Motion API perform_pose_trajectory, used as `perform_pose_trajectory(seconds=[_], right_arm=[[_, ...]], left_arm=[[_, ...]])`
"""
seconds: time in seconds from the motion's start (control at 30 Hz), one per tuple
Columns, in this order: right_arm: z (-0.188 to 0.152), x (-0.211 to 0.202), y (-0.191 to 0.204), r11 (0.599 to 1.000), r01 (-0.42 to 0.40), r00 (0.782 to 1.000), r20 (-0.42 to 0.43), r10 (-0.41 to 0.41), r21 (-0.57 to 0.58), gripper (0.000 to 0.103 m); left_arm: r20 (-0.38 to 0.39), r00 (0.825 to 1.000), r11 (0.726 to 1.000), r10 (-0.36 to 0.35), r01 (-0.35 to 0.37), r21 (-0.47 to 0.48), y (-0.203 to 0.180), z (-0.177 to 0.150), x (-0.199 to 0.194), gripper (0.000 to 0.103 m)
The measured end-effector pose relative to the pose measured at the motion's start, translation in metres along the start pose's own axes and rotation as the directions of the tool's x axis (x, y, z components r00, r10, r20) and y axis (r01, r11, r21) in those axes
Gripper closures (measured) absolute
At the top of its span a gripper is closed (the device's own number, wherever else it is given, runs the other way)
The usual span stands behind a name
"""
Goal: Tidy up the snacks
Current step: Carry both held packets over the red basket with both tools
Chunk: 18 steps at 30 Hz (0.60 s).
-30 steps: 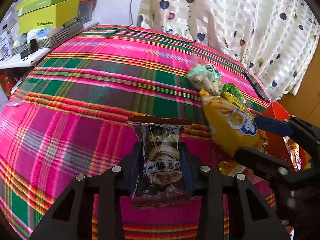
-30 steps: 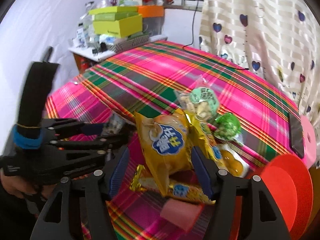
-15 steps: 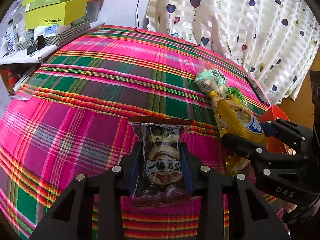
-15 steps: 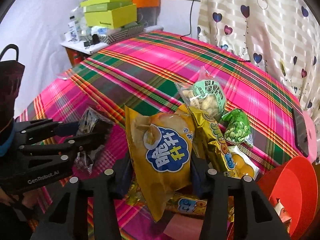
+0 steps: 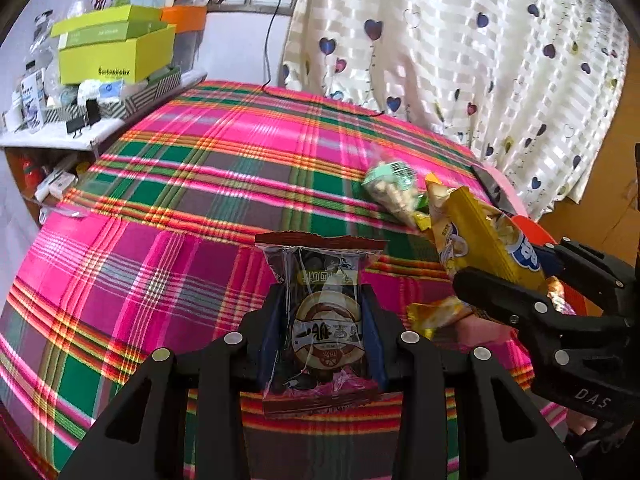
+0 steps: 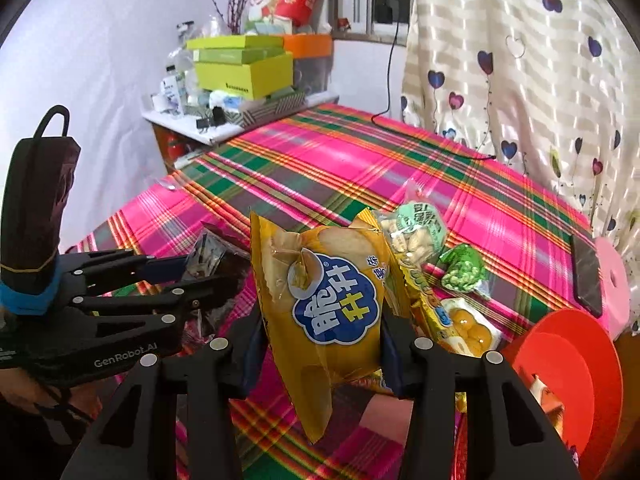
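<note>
My left gripper (image 5: 322, 320) is shut on a clear brown cake packet (image 5: 322, 312) and holds it above the plaid table; it also shows in the right wrist view (image 6: 208, 268). My right gripper (image 6: 322, 340) is shut on a yellow chip bag (image 6: 328, 304), lifted off the cloth, which also shows in the left wrist view (image 5: 484, 236). Behind it lie a pale green nut pack (image 6: 416, 228), a green pea pack (image 6: 462, 270), a yellow egg-yolk snack pack (image 6: 466, 322) and a long yellow packet (image 6: 416, 280).
A red bowl (image 6: 568, 356) stands at the table's right edge, with a black phone (image 6: 586, 276) on a pink stool beyond it. A cluttered side shelf with green boxes (image 6: 244, 72) stands at the far left. A heart-print curtain (image 6: 520, 60) hangs behind.
Both grippers have risen with their packets. The chip bag has come up off the snack pile and now stands more upright.
</note>
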State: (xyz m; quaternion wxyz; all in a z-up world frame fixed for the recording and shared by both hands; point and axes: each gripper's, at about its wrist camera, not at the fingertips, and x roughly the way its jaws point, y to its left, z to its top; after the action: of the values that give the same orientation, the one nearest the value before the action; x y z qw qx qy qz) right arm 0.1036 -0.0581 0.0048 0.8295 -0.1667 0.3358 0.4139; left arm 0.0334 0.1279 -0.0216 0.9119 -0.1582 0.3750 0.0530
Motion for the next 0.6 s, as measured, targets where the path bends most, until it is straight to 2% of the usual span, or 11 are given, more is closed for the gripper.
perform_pose_trajectory(seconds=[0.6], right_arm=[[-0.024,-0.049,-0.026,0.996,0.045,0.997,0.06,-0.049,0.076,0.057]], left_arm=[[0.025,0.998,0.993,-0.05,0.047,0.104,-0.062,0.0,-0.019,0.065]])
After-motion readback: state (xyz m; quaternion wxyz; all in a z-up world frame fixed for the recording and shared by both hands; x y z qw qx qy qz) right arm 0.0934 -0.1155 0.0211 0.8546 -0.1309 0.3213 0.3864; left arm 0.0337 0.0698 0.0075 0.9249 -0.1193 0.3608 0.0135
